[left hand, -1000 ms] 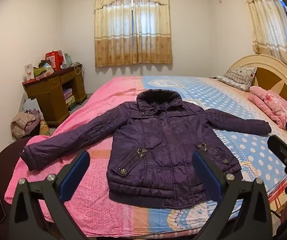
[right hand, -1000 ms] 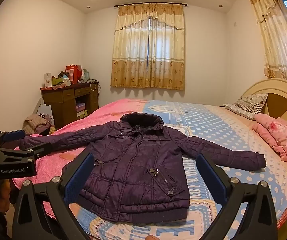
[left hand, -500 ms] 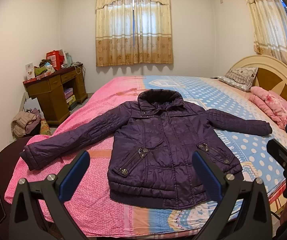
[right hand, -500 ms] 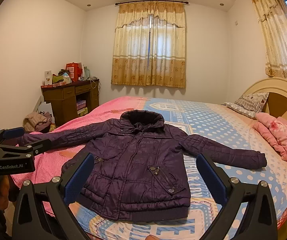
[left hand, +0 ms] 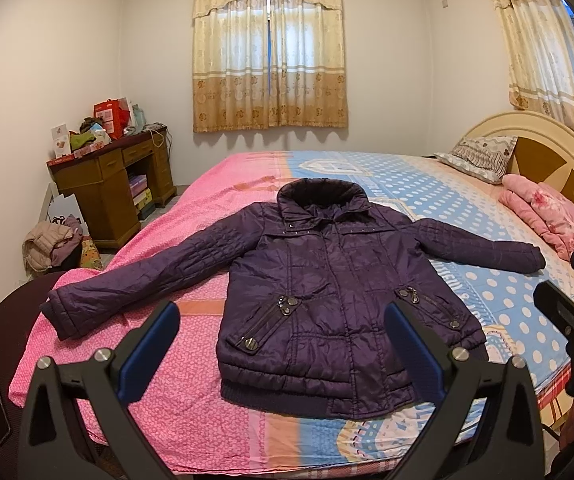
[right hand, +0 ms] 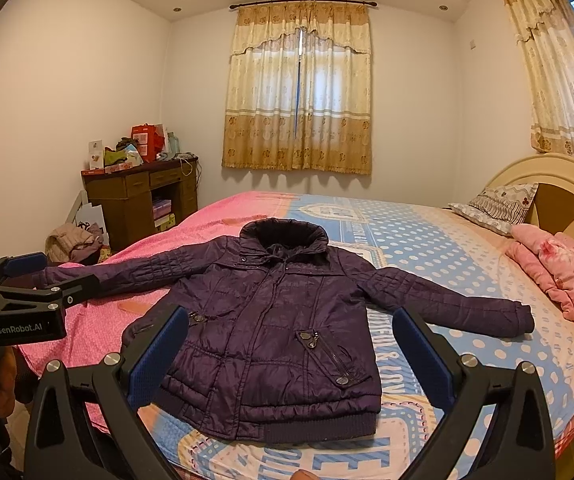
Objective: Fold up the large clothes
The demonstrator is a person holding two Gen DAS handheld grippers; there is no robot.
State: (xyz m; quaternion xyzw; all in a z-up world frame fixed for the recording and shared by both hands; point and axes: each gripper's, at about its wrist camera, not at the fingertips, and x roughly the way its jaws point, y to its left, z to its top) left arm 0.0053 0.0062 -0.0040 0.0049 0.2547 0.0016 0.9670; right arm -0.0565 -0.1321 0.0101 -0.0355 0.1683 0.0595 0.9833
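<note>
Both grippers, left gripper (left hand: 281,344) and right gripper (right hand: 289,348), hover apart (empty); the slick padded jacket (left hand: 327,280) may slip, spoiling the fold.

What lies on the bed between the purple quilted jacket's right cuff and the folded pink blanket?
Only bare blue polka-dot bedsheet separates cuff and blanket, seen in the right wrist view.

Black gripper frames (left hand: 283,344) (silver screws), blue-padded jaws.

Soft daylight through curtains (left hand: 269,60) — fisheye-warped, dark-cornered edges.
</note>
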